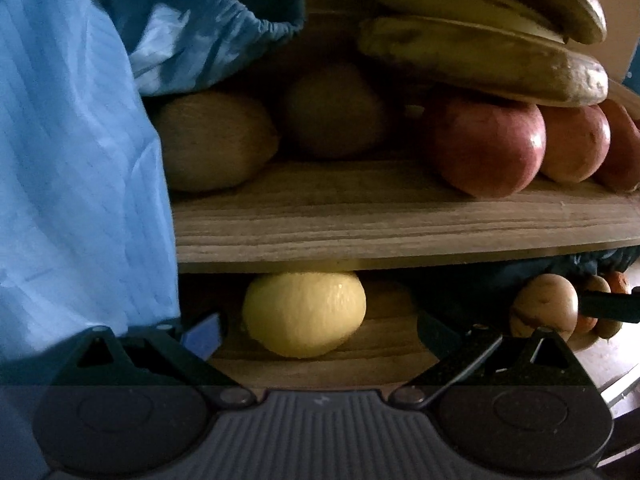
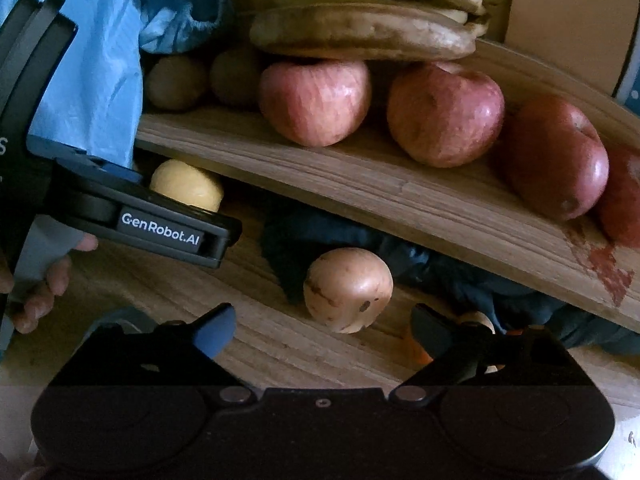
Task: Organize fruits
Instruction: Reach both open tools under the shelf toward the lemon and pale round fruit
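Showing both claws open: lemon (image 1: 304,314) lies at twelve o'clock of the left claw (image 1: 320,330), under the wooden shelf (image 1: 400,220); tan round fruit (image 2: 348,290) lies at twelve o'clock between the right claw (image 2: 322,330) fingers, untouched.

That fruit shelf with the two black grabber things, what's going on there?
A person is sorting fruit with a handheld gripper in each hand. The left gripper is open around a yellow lemon under the wooden shelf; the right gripper is open in front of a tan, spotted round fruit. Neither is gripped yet. On the shelf sit red apples, kiwis and bananas.
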`<state>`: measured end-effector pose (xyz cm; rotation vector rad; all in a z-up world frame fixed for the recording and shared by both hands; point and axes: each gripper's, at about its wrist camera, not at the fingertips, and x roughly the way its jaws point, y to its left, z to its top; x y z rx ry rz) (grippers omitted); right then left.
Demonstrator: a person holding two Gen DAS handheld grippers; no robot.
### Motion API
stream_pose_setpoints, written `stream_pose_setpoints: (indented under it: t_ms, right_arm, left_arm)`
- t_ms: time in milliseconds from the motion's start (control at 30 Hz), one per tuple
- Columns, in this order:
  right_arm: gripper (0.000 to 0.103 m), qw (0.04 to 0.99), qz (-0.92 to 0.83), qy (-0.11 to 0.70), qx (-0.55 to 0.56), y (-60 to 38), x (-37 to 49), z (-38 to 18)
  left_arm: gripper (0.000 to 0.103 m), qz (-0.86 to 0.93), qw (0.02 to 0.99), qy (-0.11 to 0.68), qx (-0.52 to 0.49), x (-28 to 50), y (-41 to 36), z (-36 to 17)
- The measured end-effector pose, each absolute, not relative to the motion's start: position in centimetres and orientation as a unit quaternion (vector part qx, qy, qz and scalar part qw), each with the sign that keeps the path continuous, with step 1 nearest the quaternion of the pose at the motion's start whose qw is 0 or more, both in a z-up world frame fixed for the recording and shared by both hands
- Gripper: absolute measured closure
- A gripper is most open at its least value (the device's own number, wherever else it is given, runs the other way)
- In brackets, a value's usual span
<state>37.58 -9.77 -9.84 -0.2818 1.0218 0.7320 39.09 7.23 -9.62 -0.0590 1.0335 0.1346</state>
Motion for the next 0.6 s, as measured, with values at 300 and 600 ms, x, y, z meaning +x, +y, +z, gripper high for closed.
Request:
stream_pose_setpoints:
  t_ms: [300,600]
  right_arm:
    - [0.016,0.802,0.345,0.468,-0.137,-8.9,37.9,-10.3]
    - [0.024,0.799,0.342,0.475,-0.138,-8.2,38.4,-11.2]
  left_arm:
    - [0.002,0.059,0.874,0.481,-0.038,39.5,7.6,-10.5]
    - [0.016,0.048,0.869,0.49,-0.057,39.6,8.5,-11.7]
